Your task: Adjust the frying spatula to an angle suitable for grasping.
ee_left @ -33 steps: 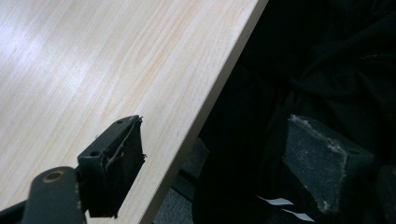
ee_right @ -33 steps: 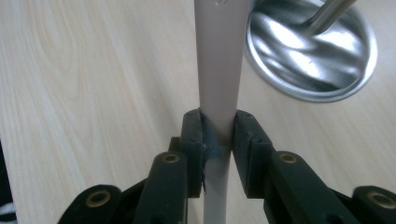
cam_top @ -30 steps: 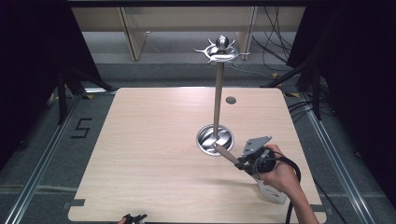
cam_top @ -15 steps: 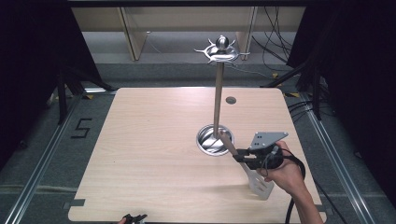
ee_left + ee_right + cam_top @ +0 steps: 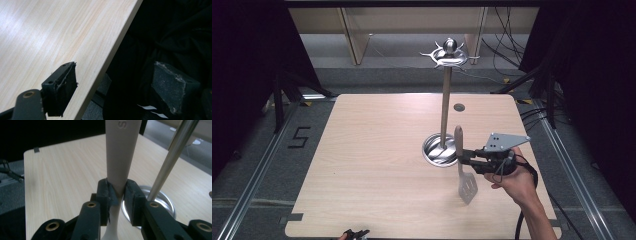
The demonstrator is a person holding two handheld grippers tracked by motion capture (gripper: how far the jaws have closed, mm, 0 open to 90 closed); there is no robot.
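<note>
Holding the spatula (image 5: pixel 464 170) upright at centre-right of the frame, just beside the rack (image 5: pixel 445 105), our right gripper (image 5: pixel 466 159) clamps its handle. We should lift steadily, keeping it vertical. Our left gripper (image 5: pixel 112 85), bottom edge, gapes empty.

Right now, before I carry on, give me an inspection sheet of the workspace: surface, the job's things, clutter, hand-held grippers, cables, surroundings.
Surface: light wood table, bare, dark round hole near the far edge.
Job's things: utensil stand, metal pole in a round steel base, hook ring on top; slotted spatula held upright, blade down, beside the base.
Clutter: nothing seen.
Grippers: right hand-held gripper shut on the spatula handle; left hand-held gripper open at the table's near edge.
Cables: bundle on the floor beyond the table.
Surroundings: floor rails, dark curtains.
</note>
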